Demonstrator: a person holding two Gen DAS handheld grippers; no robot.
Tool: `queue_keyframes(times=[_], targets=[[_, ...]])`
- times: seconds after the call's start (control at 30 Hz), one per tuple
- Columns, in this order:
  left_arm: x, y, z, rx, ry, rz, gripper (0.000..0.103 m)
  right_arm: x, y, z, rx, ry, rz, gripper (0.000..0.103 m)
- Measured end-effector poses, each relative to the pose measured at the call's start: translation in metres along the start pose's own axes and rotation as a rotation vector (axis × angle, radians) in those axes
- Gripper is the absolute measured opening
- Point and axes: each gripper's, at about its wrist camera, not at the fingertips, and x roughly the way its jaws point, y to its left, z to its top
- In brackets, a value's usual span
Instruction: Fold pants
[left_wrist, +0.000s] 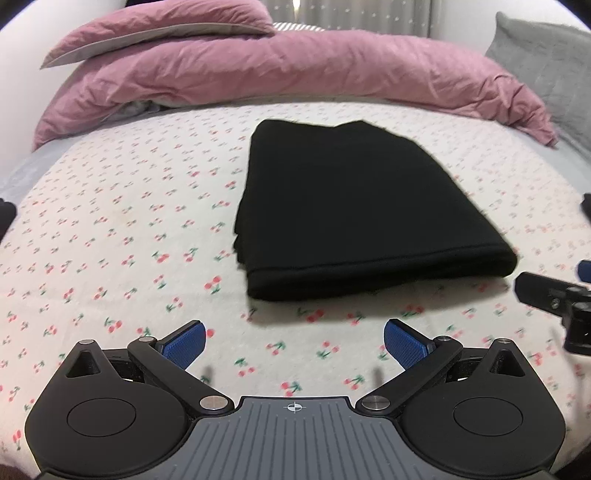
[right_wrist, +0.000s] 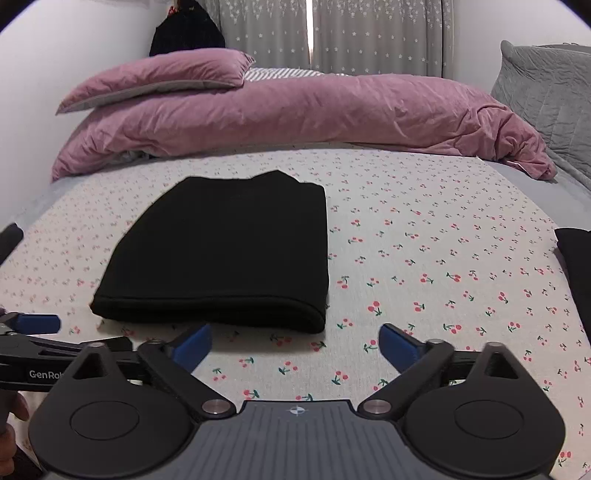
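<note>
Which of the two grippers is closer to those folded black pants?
Roughly equal. The left gripper faces the folded black pants head-on; the right gripper sits off their right corner. Both open, touching nothing.

Bed (right_wrist: 424, 236): broad mattress covered by a white cotton sheet printed all over with small red cherries on green stems; a plain pale grey-blue layer shows at its left and right edges.

Lying on the sheet:
- Black fabric pants, folded into a thick flat rectangle (right_wrist: 229, 251), near the middle of the bed, rounded fold edge toward the cameras.
- Crumpled mauve-pink duvet (right_wrist: 314, 118), heaped in a long roll across the far end.
- Mauve-pink pillow with grey underside (right_wrist: 162, 79), resting on the duvet's left part.
- Grey quilted cushion (right_wrist: 546, 99), propped at the far right, beside the duvet's end.
</note>
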Motion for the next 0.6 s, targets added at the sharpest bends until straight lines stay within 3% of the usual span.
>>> queue_keyframes(times=[0.33, 0.6], targets=[[0.009, -0.002, -0.005, -0.010, 0.023, 0.023, 0.103, 0.017, 0.006, -0.012, -0.050, 0.045, -0.082, 0.100], [0.013, -0.003, -0.007, -0.004, 0.033, 0.012, 0.103, 0.024, 0.004, -0.012, -0.037, 0.061, -0.076, 0.100]])
